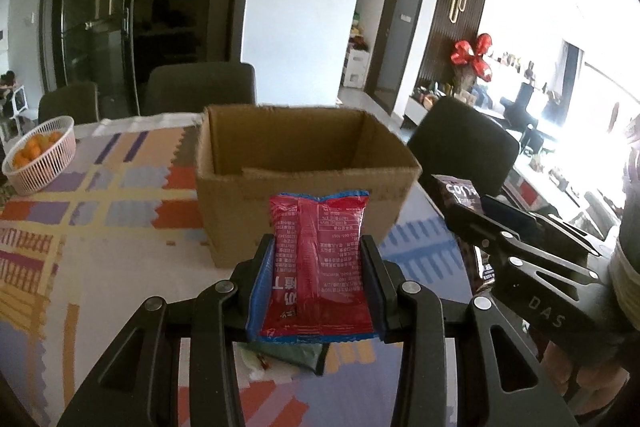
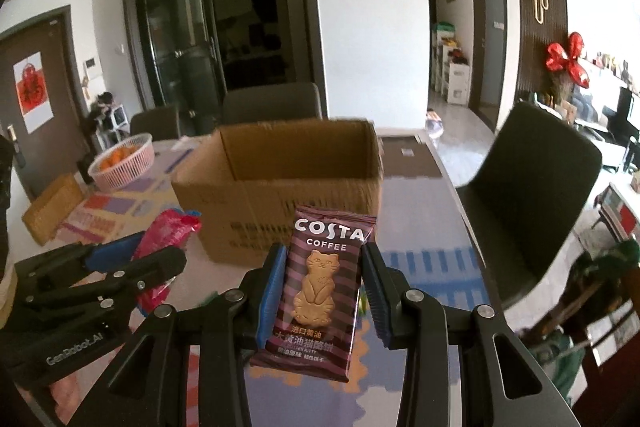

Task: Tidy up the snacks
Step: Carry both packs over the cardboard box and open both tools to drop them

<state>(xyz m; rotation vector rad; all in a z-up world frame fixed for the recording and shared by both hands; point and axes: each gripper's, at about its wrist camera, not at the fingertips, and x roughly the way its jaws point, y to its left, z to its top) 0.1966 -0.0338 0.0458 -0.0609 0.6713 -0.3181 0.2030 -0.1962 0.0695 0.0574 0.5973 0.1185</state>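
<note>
Two snacks held up before the box (image 1: 304,163)
Left tool (image 1: 318,283) clamps the red packet (image 1: 316,259), right tool (image 2: 324,291) the biscuit packet (image 2: 320,291) — either slick wrapper could slip out short of it.

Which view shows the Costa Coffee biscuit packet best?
The right wrist view: the Costa Coffee biscuit packet faces the camera, label readable, clamped in the right gripper. The left wrist view shows only its dark top corner beyond that gripper.

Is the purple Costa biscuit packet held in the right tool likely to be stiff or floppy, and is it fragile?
The Costa packet stands upright above the right tool without drooping, so it is probably fairly stiff. Its glossy wrapper may be slippery. The pictured biscuit suggests brittle contents, so hard squeezing might crack it.
</note>
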